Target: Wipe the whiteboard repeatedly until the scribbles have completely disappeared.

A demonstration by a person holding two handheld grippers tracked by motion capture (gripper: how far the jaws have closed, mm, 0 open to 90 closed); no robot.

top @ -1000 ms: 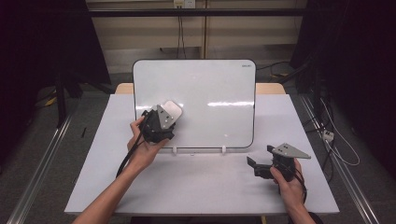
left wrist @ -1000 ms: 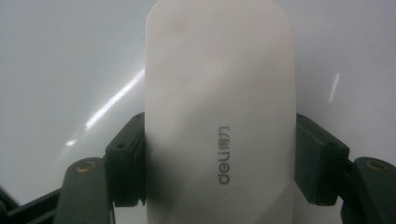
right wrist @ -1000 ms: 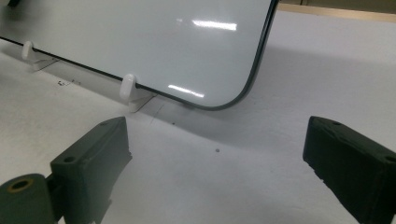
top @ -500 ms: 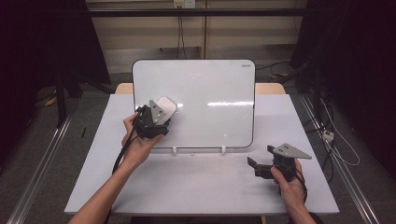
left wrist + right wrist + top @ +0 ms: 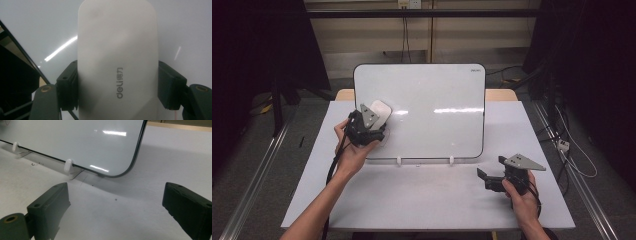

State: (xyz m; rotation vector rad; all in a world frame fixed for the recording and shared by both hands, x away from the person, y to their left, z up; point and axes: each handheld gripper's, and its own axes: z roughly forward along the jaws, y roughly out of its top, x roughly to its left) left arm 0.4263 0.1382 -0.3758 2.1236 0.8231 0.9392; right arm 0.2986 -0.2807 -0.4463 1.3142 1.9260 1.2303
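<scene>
Both forearms are bare, with no sleeves in sight. Each hand carries a black tool topped by a grey three-cornered plate: the left tool trails a black cable, and the right tool has blocky dark jaws with small screw holes and brass-coloured pivot bushings.

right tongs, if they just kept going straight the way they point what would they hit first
Probably the whiteboard: the open right tongs aim over bare table at its lower rounded corner, near a white clip holding its bottom edge. They tilt down a little, so they might scrape the table first; depth is hard to judge.
</scene>
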